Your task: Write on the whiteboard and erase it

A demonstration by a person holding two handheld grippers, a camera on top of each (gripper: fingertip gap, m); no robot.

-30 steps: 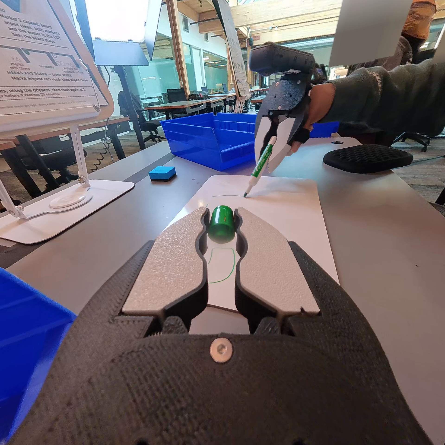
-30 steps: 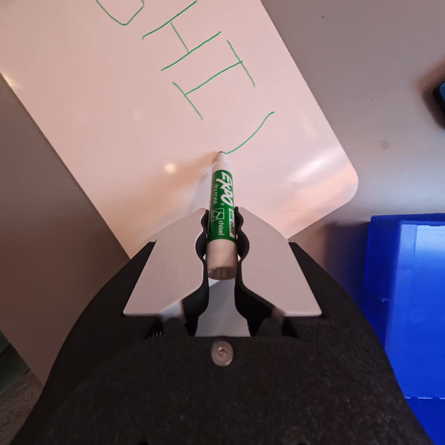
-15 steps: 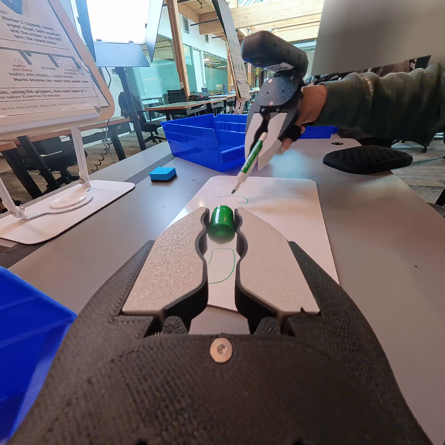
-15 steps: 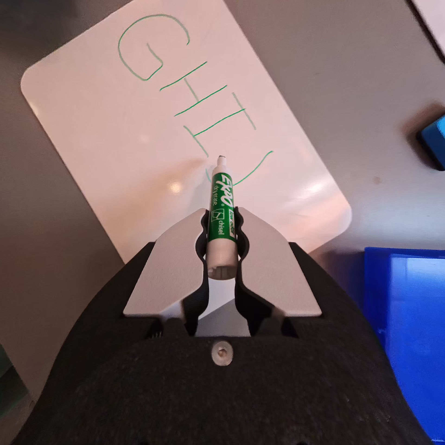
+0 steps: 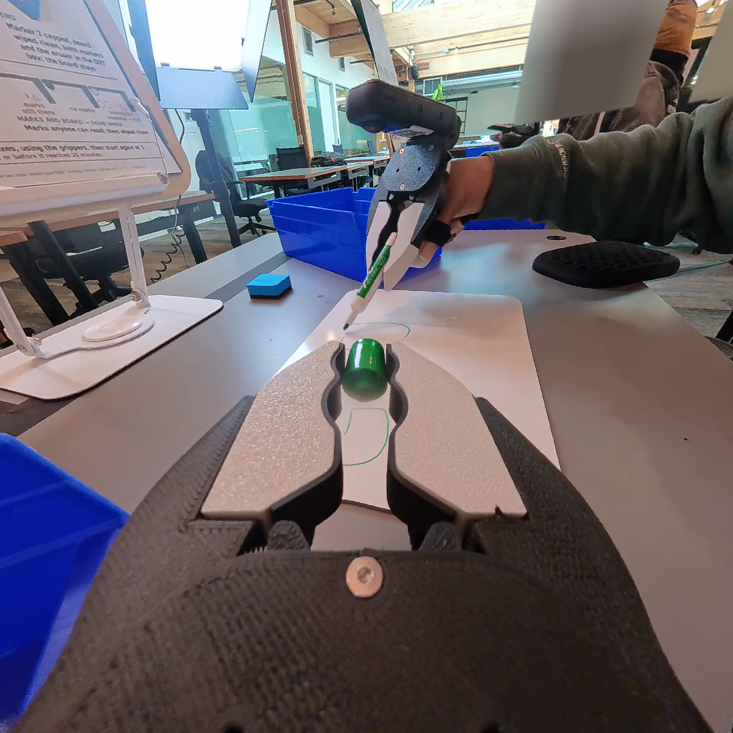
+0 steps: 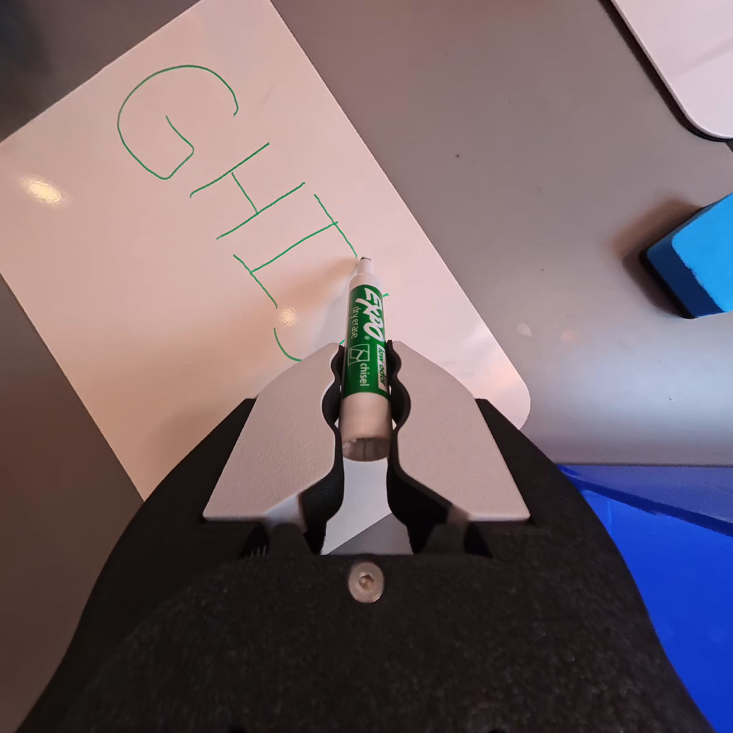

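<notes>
A white whiteboard (image 5: 468,357) lies flat on the grey table and bears several green letters (image 6: 174,131). My right gripper (image 6: 365,353) is shut on a green dry-erase marker (image 6: 365,345), uncapped, its tip touching the board near the letters. It also shows in the left wrist view (image 5: 392,269), with the marker (image 5: 369,281) tip down on the board's far left part. My left gripper (image 5: 365,357) is shut on the green marker cap (image 5: 364,377) and hovers over the board's near end. A blue eraser (image 5: 269,285) lies on the table left of the board; it also shows in the right wrist view (image 6: 694,258).
A blue bin (image 5: 317,234) stands at the back behind the board, and another blue bin (image 5: 39,535) is at my near left. A white stand with an instruction sheet (image 5: 79,238) is at the left. A black pad (image 5: 603,261) lies at the far right. A sleeved arm (image 5: 614,186) holds the right gripper. Tip to tip, the grippers are about 20 cm apart.
The right gripper lifted the marker after a curved stroke, moved left along the board and set the tip down again. The left gripper with the cap has not moved.
</notes>
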